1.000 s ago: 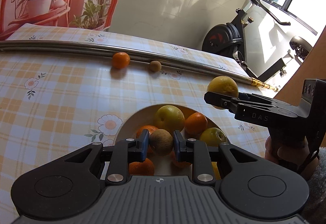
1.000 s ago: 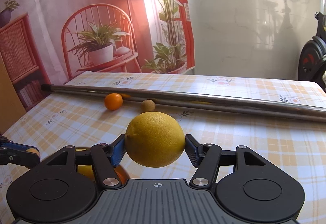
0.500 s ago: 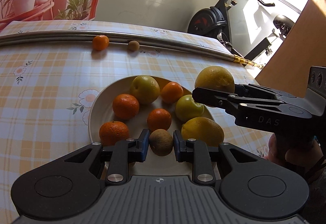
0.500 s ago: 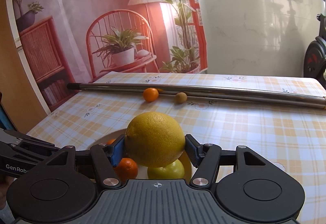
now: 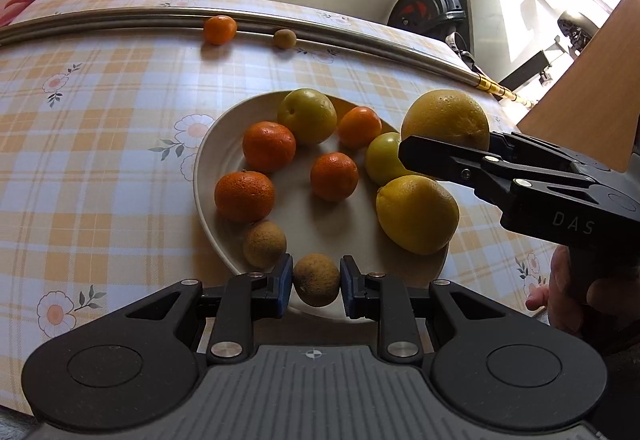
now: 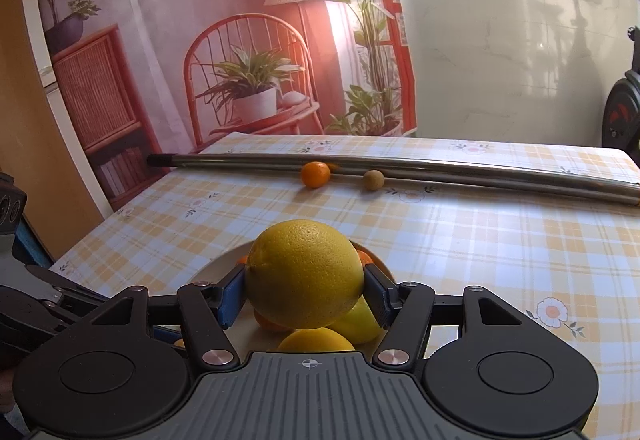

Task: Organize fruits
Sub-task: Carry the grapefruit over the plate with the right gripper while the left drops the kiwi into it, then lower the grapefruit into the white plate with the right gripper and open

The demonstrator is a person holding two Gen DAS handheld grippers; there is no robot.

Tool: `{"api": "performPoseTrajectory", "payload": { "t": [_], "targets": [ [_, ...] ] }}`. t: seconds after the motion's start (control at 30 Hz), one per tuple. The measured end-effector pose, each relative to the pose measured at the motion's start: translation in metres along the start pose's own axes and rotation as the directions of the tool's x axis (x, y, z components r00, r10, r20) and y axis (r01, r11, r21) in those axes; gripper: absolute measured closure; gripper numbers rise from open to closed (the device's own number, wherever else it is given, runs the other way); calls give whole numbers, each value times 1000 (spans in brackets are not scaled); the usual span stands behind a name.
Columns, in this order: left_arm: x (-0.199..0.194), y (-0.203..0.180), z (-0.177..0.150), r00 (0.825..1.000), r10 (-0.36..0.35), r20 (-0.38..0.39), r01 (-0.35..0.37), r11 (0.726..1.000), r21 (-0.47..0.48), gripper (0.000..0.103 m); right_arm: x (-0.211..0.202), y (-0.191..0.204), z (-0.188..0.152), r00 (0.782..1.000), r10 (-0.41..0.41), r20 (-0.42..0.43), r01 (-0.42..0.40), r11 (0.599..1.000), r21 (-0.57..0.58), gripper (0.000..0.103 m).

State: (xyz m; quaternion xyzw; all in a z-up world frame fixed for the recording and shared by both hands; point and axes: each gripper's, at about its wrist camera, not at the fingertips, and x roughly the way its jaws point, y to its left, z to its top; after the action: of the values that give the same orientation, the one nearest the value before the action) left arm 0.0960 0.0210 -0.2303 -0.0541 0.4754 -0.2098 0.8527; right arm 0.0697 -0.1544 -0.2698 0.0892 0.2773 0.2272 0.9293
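A white plate (image 5: 208, 160) sits on a counter (image 5: 100, 128) covered with a yellow checked cloth, and most of the fruit is already gathered on it: four tangerines, two yellow-green round fruits, a large lemon (image 5: 416, 214) at the plate's right side, and a small brown fruit (image 5: 264, 243) near its front rim.

The left gripper (image 5: 316, 282) hovers at the plate's front edge, its fingers narrow and clamped on a second small brown fruit (image 5: 316, 279), apparently about to set it down.

The right gripper (image 6: 304, 294) holds a large yellow citrus fruit (image 6: 304, 272) between medium-spread fingers, above the plate's right side.

Two pieces remain off the plate, well beyond its far rim: a loose tangerine (image 5: 219, 29) and a loose small brown fruit (image 5: 285, 38), both lying against a long metal rod (image 5: 120, 22) that crosses the counter.

The task looks mostly done: two fruits in hand to release, then two strays to collect.
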Motion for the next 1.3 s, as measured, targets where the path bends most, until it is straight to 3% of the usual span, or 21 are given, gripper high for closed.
{"api": "performPoseTrajectory", "payload": {
  "t": [0.43, 0.8, 1.03, 1.3],
  "targets": [
    [-3, 2, 0, 999, 40, 20, -40, 999, 4, 76, 29, 38, 1, 986, 110, -129, -121, 989, -81, 46],
    [-17, 15, 2, 994, 66, 87, -60, 996, -70, 75, 32, 24, 0, 988, 78, -136, -84, 996, -40, 46],
    [-39, 36, 10, 970, 126, 207, -80, 974, -214, 75, 35, 28, -3, 985, 93, -149, -102, 993, -54, 46],
    [-44, 42, 12, 953, 163, 254, -96, 961, -259, 75, 51, 51, -8, 976, 84, -200, -119, 979, -166, 46]
  ]
}}
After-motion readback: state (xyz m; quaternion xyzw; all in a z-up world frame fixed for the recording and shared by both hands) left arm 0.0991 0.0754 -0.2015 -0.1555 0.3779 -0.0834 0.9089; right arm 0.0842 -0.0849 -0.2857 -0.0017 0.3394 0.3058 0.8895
